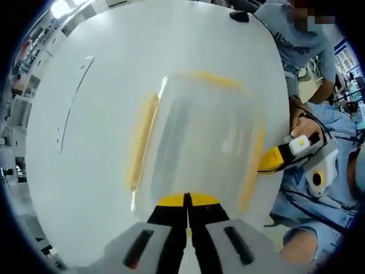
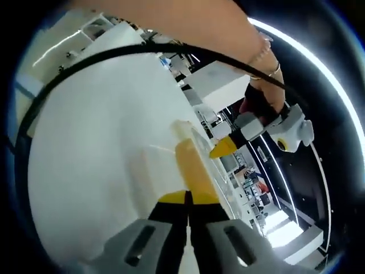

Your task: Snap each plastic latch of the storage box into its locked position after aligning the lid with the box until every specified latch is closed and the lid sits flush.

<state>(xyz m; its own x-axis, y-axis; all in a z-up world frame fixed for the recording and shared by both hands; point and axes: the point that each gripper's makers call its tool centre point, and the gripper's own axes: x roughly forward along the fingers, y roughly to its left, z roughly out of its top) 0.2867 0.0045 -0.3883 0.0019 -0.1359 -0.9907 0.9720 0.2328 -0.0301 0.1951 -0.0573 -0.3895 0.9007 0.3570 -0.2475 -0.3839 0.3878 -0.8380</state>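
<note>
A clear plastic storage box (image 1: 199, 142) with its lid on lies on a white table (image 1: 97, 131). Blurred yellow latches show on its left side (image 1: 142, 140), far end (image 1: 214, 79) and right side (image 1: 252, 171). My left gripper (image 1: 187, 201) is shut, its yellow tips at the box's near end with nothing between them. My right gripper (image 1: 272, 161) comes in from the right, its yellow tip against the right-side latch. In the right gripper view my right gripper (image 2: 187, 197) is shut, its tips right at a yellow latch (image 2: 194, 165) on the box's edge. The left gripper (image 2: 228, 147), held in a hand, points at the box.
A person in a blue shirt (image 1: 319, 188) sits close at the table's right edge, and another (image 1: 302, 43) stands behind. A black cable (image 2: 131, 50) arcs across the right gripper view. A small dark object (image 1: 239, 16) lies at the table's far edge. Shelves (image 1: 17, 85) stand beyond the left side.
</note>
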